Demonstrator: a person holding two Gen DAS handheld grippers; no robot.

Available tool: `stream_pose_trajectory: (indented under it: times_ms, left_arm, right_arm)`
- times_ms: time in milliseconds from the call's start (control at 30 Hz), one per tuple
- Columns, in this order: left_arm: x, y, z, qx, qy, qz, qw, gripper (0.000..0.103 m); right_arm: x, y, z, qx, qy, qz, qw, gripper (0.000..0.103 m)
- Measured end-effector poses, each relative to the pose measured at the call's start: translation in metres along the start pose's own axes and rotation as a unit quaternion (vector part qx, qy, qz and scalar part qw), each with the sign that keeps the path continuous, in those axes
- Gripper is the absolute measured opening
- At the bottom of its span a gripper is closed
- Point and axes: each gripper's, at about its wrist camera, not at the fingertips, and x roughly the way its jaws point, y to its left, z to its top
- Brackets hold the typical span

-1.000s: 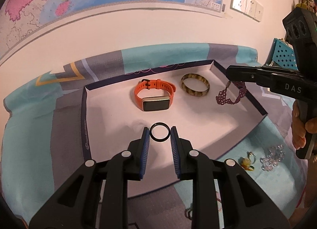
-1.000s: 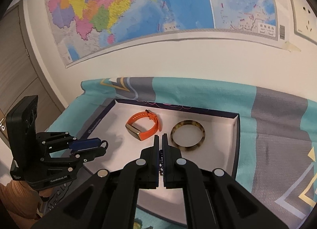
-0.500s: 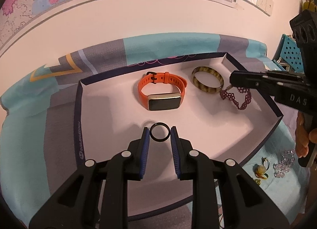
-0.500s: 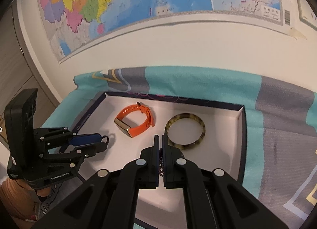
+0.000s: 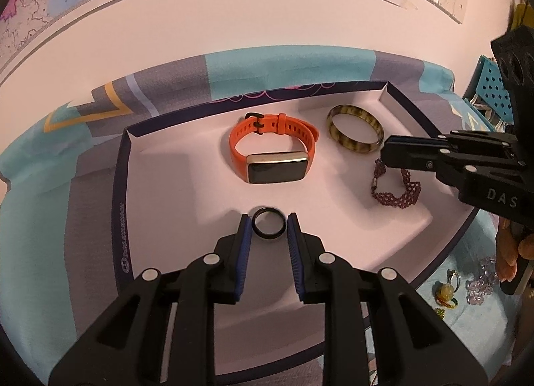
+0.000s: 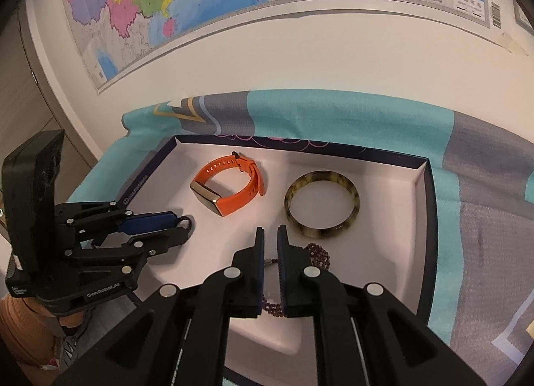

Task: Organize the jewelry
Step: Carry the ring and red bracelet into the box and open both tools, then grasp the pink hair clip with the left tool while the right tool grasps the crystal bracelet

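Observation:
A white tray with a dark rim (image 5: 120, 185) (image 6: 429, 219) holds an orange smartwatch (image 5: 273, 159) (image 6: 230, 189), a tortoiseshell bangle (image 5: 354, 134) (image 6: 322, 209) and a purple beaded bracelet (image 5: 395, 197) (image 6: 318, 257). My left gripper (image 5: 269, 219) (image 6: 187, 224) is shut on a black ring (image 5: 269, 226) and holds it low over the tray's front. My right gripper (image 6: 270, 232) (image 5: 383, 152) is slightly open just above the bracelet, which lies on the tray floor under its fingers.
A teal and grey cloth (image 5: 40, 192) covers the table. Loose rings and clear beads (image 5: 467, 285) lie on it right of the tray. A wall with a map (image 6: 233, 2) stands behind. A blue perforated basket (image 5: 490, 85) is at far right.
My right gripper lowered the purple bracelet onto the tray and opened, letting it go. My left gripper moved down and closer to the tray floor, still holding the black ring.

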Motion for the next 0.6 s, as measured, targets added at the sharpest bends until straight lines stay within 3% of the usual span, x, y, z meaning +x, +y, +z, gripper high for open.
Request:
stream_pose_trajectory:
  times_ms: [200,400,600]
  left_arm:
    - [-0.016,0.003,-0.001,-0.009,-0.026,-0.001,0.9996,0.039]
    - [-0.061,0.0,-0.013,0.003,-0.075,0.018,0.997,0.045]
    - [-0.093,-0.002,-0.04,0.002,-0.091,-0.002,0.9958,0.049]
  right_arm:
    - [-0.023,0.004,-0.006,0.001,-0.017,0.007,1.0,0.018]
    - [-0.059,0.012,-0.026,-0.015,-0.033,0.022,0.999,0.027]
    - [-0.078,0.015,-0.061,-0.021,-0.022,0.026,0.999,0.031]
